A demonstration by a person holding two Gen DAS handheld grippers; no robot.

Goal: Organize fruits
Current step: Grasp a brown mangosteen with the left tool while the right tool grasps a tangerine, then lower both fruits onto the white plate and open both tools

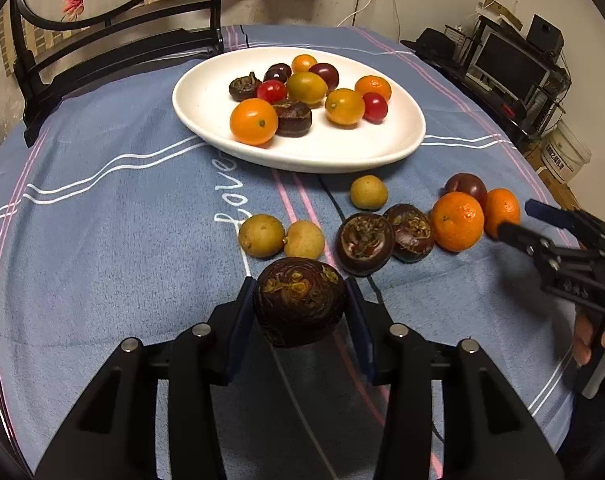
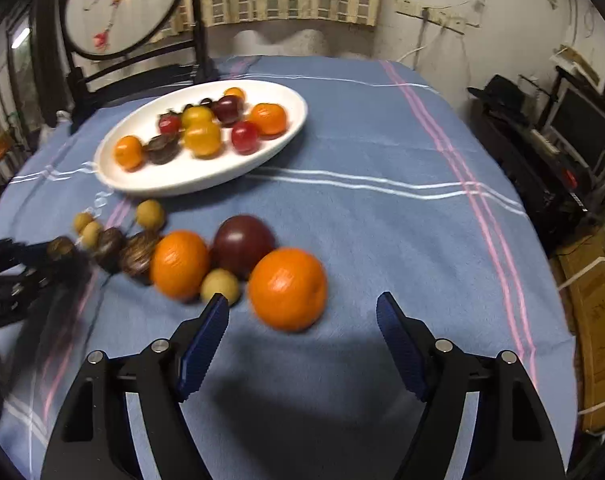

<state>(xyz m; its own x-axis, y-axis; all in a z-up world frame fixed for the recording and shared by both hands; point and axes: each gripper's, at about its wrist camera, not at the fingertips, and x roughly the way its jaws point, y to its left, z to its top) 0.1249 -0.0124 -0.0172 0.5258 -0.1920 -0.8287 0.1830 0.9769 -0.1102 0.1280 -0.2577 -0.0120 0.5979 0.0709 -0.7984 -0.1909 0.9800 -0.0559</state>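
My left gripper [image 1: 300,304] is shut on a dark brown water chestnut [image 1: 299,302] and holds it just above the blue cloth. A white oval plate [image 1: 206,96] behind it holds several tomatoes, oranges and chestnuts. Loose fruit lies in front of the plate: yellow longans [image 1: 261,236], two chestnuts [image 1: 364,243], two mandarins [image 1: 457,221] and a dark plum [image 1: 466,187]. My right gripper [image 2: 302,316] is open and empty, with a mandarin [image 2: 287,288] just ahead of its fingertips; it also shows in the left wrist view [image 1: 520,220] beside the mandarins.
A black wooden stand with a round embroidered screen [image 1: 114,52] stands at the table's back left. A desk with a monitor [image 1: 510,68] and boxes lies beyond the table's right edge. The blue striped tablecloth [image 2: 382,152] covers the table.
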